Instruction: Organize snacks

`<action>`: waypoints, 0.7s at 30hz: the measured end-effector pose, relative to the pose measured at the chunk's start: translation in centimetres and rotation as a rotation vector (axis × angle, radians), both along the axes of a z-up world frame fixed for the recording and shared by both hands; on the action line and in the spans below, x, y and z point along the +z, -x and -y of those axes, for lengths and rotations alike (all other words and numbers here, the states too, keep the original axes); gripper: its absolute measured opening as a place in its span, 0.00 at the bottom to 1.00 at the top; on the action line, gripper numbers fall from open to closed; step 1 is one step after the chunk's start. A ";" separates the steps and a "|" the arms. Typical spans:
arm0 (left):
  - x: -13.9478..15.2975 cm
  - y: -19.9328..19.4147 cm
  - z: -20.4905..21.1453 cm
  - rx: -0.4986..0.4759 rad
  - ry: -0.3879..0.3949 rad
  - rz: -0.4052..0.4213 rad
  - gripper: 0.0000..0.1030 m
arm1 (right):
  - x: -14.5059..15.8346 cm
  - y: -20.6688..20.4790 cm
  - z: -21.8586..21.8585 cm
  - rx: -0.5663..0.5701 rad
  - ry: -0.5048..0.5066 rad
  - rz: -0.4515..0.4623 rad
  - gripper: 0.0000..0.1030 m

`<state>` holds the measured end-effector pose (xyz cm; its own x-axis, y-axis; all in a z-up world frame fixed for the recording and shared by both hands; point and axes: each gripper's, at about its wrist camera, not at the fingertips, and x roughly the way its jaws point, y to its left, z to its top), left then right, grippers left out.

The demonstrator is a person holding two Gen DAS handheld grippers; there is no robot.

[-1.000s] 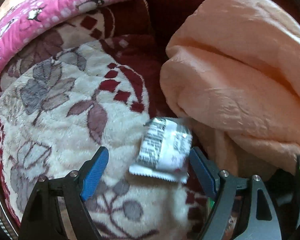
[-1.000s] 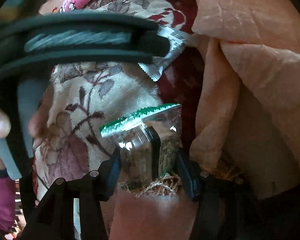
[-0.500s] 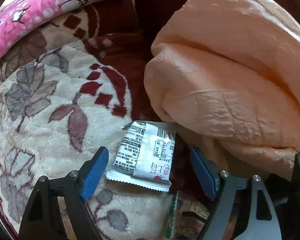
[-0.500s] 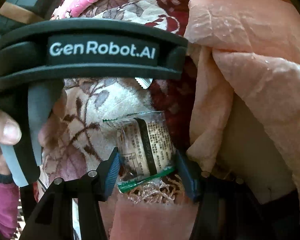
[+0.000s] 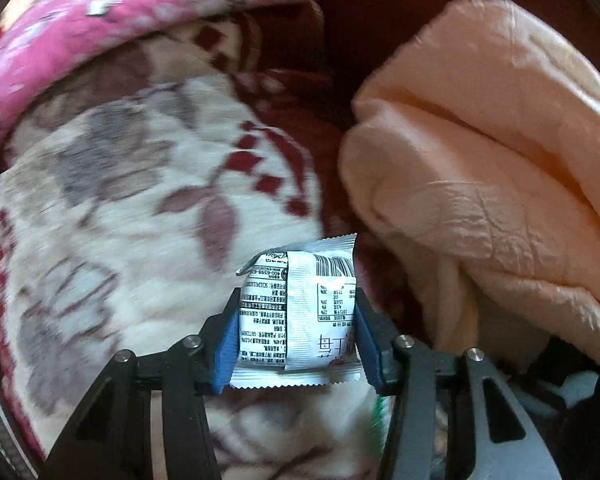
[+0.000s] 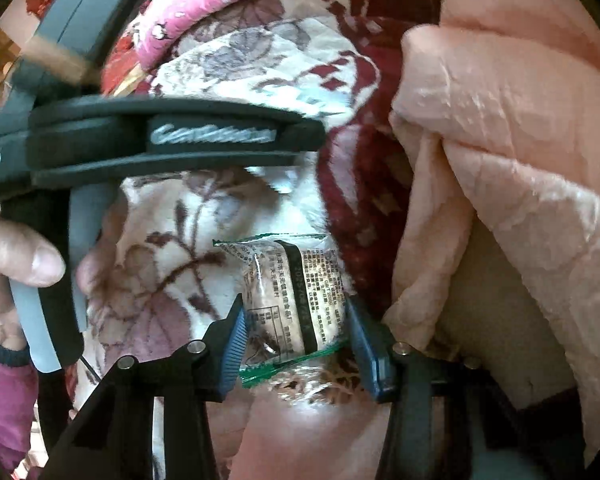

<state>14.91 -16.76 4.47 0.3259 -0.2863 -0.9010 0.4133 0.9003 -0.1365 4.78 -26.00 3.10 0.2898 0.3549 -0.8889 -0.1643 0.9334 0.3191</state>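
Left gripper (image 5: 296, 332) just closed, pinching white snack packet (image 5: 298, 312), long axis pointing toward peach quilt (image 5: 480, 152); right gripper (image 6: 294, 340) just closed, pinching clear green-edged snack packet (image 6: 296, 300), beside quilt

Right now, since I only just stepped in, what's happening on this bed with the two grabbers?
A person is sorting snacks with a tool in each hand. The left tool has just closed on a white packet over the floral blanket. The right tool has closed on a clear packet beside the peach quilt.
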 end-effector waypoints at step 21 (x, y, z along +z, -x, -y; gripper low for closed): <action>2.8 10.9 -16.2 0.345 -0.071 0.074 0.49 | 2.6 0.7 -8.0 0.142 -0.003 0.077 0.50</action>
